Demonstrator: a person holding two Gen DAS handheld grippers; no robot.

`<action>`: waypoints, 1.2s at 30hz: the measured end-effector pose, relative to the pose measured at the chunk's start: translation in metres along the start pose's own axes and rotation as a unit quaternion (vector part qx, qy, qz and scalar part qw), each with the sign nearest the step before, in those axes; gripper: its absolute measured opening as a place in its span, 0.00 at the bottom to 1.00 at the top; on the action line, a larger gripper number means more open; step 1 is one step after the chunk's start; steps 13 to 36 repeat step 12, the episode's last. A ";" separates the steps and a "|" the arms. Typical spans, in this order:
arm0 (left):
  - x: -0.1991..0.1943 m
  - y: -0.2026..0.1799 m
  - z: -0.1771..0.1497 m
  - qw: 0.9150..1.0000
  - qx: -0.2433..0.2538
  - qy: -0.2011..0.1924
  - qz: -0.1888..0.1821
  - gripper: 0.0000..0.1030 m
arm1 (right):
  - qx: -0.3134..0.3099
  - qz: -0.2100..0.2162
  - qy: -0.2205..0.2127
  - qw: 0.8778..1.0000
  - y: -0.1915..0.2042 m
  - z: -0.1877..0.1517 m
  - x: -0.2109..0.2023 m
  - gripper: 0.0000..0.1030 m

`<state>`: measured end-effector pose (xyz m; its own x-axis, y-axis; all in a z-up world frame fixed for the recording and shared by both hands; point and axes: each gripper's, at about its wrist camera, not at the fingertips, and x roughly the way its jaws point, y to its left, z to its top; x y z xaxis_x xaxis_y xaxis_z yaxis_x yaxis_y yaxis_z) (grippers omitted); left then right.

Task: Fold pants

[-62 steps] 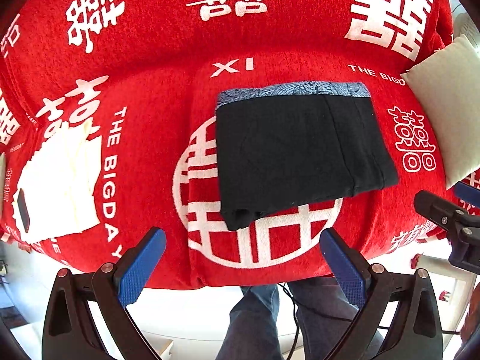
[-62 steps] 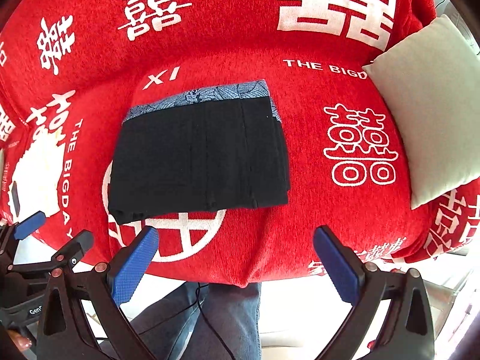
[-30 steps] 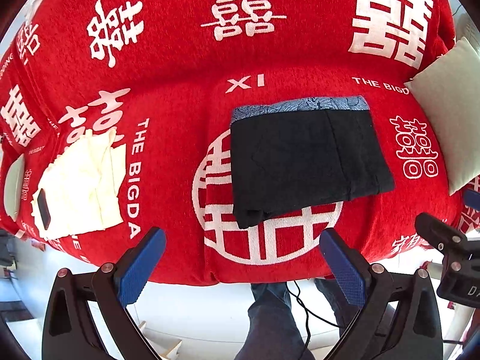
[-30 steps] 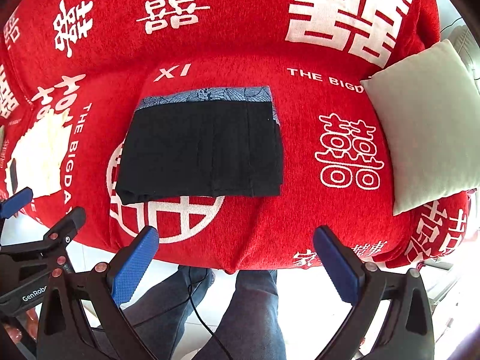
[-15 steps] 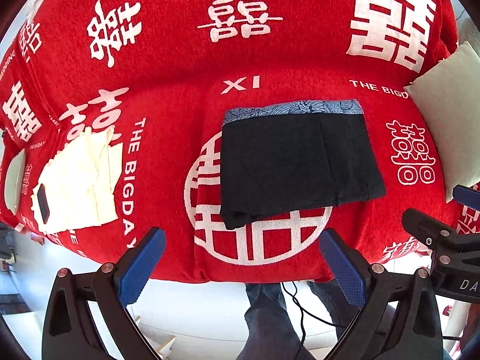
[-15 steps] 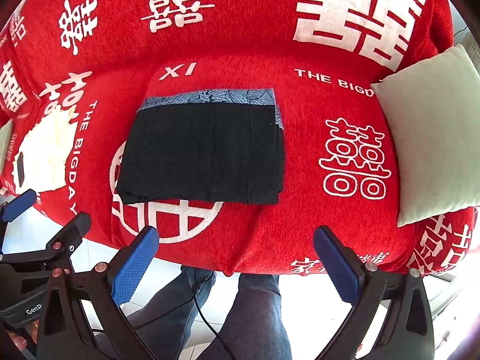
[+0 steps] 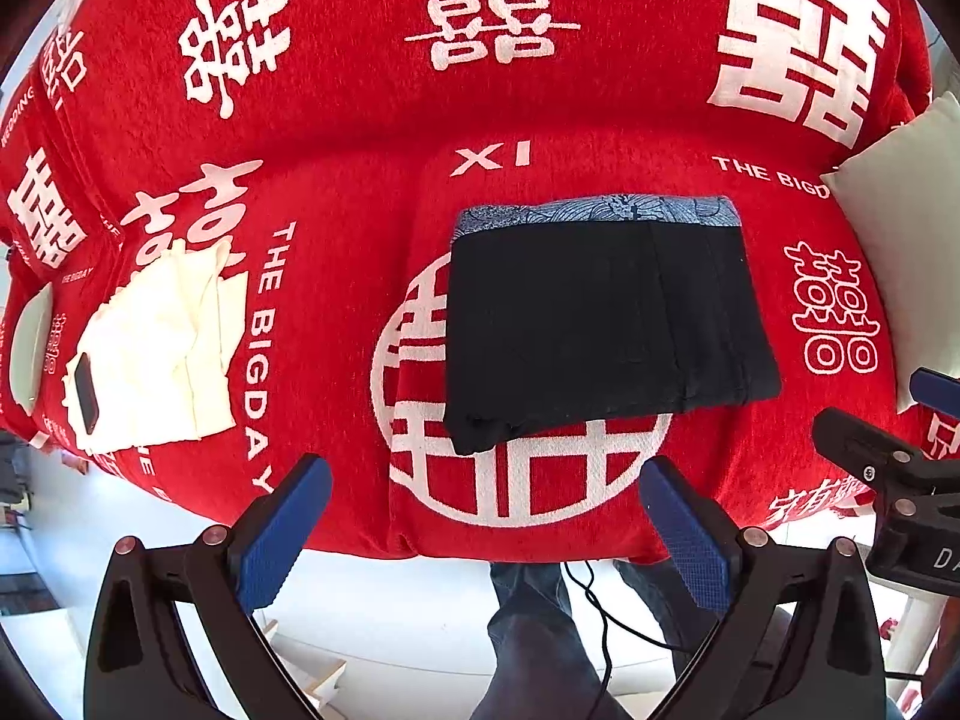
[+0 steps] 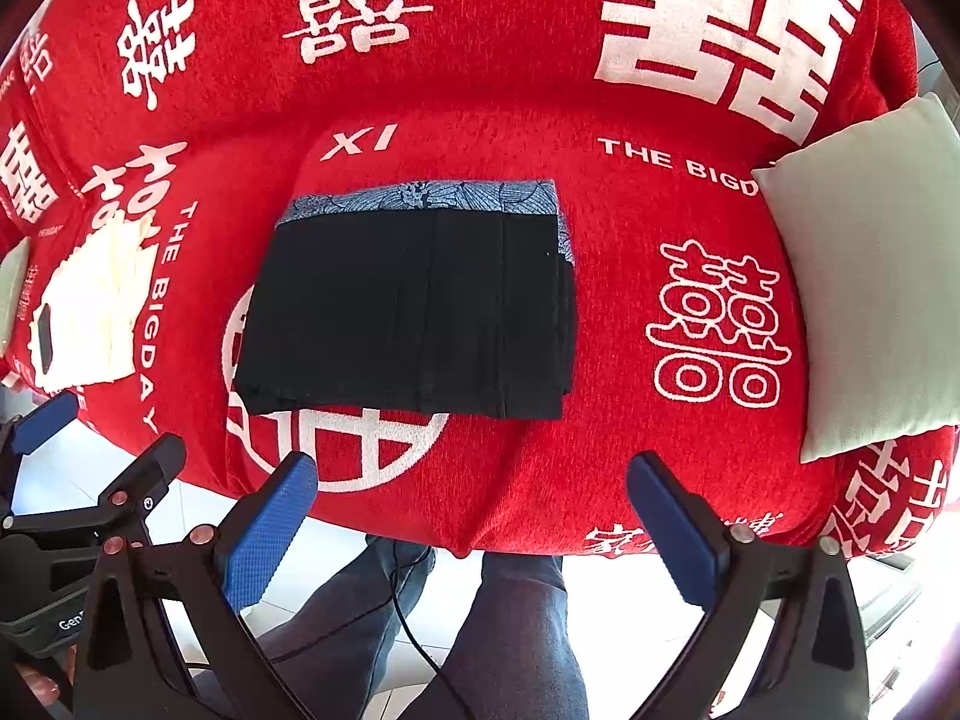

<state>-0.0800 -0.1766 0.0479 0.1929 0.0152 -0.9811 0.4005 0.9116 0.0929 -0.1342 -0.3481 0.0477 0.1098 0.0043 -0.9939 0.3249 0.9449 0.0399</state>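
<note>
We hold both grippers level above the near edge of the sofa (image 7: 336,138), off the seat, pointing toward its back. Our left gripper (image 7: 483,525) has its jaws spread wide, nothing between the blue pads (image 7: 282,531), and it touches nothing. Our right gripper (image 8: 471,528) is likewise wide and empty, hanging just right of the left one; each shows at the side of the other's view.

The pants (image 7: 606,324) lie folded into a flat black rectangle on the middle of the red seat, over the white round emblem, with the blue patterned waistband (image 7: 594,213) along the far edge. In the right wrist view the pants (image 8: 414,306) sit left of centre, with stacked layer edges visible at their right side. A cream cloth (image 7: 162,348) with a small dark item on it lies well to the left, and a pale cushion (image 8: 870,276) sits at the far right.

Compared with half a second ago, little differs: the pants keep their shape and place, both grippers stay wide, and the views have shifted only slightly. Against two seconds ago, we have pulled back a little, so more of the sofa's back and the floor below show.
</note>
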 end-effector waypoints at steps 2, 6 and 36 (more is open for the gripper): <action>0.001 0.000 0.001 1.000 -0.001 0.002 0.001 1.00 | 0.002 0.000 0.002 1.000 -0.001 0.000 0.001 1.00; 0.003 0.000 0.003 1.000 0.000 0.003 0.001 1.00 | 0.007 0.000 0.004 1.000 -0.005 0.001 0.003 1.00; 0.002 -0.004 0.006 1.000 0.015 -0.004 -0.004 1.00 | 0.009 0.000 0.007 1.000 -0.006 0.002 0.004 1.00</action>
